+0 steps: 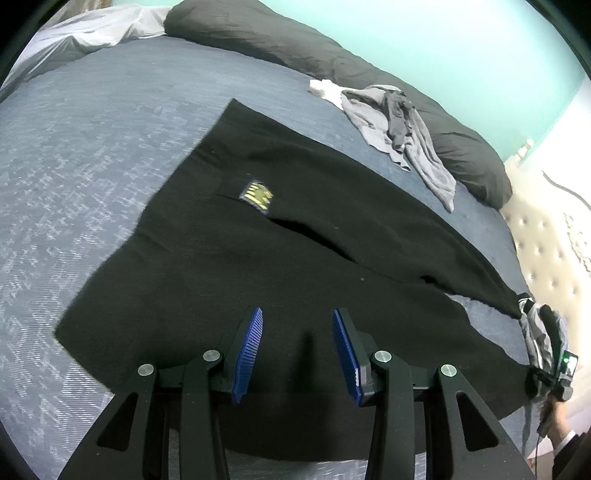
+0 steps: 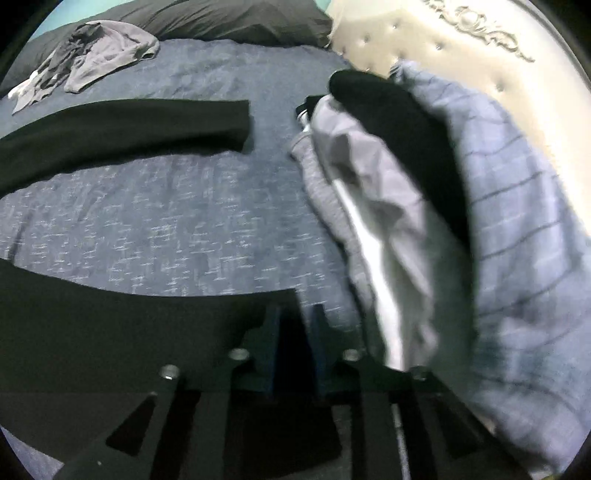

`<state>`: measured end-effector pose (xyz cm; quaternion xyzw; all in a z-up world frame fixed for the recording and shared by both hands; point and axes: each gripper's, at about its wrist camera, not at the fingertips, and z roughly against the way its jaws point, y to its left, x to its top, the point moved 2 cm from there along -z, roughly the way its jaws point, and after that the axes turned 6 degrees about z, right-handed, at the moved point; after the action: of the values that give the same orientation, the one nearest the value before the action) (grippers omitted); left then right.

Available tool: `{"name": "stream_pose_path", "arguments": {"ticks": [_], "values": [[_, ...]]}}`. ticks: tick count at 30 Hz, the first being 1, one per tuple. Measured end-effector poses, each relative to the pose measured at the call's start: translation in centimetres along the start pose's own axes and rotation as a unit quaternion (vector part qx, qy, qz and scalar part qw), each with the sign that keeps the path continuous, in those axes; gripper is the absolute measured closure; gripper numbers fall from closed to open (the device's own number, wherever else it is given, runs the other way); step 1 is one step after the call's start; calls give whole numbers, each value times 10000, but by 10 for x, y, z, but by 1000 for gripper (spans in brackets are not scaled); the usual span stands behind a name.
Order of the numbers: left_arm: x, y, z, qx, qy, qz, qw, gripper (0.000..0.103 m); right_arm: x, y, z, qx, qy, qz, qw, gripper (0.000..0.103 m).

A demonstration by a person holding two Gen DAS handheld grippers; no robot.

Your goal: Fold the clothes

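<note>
Left hand-held gripper (image 1: 297,314) part-open over black garment (image 1: 295,229) — right hand-held gripper (image 2: 295,312) narrow, grip unclear.

Plenty of open bedspread (image 1: 92,147) left of the black garment (image 1: 295,240), easy pass there. The right side's cramped: a clothes heap (image 2: 424,221) sits just beside the right tool (image 2: 295,314), with the tufted headboard (image 2: 424,33) behind it. A grey crumpled pile (image 1: 399,129) and a dark pillow (image 1: 277,37) block the far edge.
</note>
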<state>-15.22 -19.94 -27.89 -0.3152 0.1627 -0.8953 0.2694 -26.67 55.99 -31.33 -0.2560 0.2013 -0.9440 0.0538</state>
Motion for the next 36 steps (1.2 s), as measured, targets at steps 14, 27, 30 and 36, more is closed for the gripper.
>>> {"name": "stream_pose_path", "arguments": {"ticks": [14,27,30,36], "values": [[-19,56,47,467,-56,321,9984,49,-15,10,45,1166,-495,-620,9900,73],[-34,89,50,642,173,717,9952,46,-39,25,73,1708,-431,-775,9813,59],[-33,93,43,596,203,779,9950,45,-43,27,73,1739,-404,-768,9809,59],[-28,94,31,531,184,787,9953,44,-46,35,65,1734,-318,-750,9815,59]]}}
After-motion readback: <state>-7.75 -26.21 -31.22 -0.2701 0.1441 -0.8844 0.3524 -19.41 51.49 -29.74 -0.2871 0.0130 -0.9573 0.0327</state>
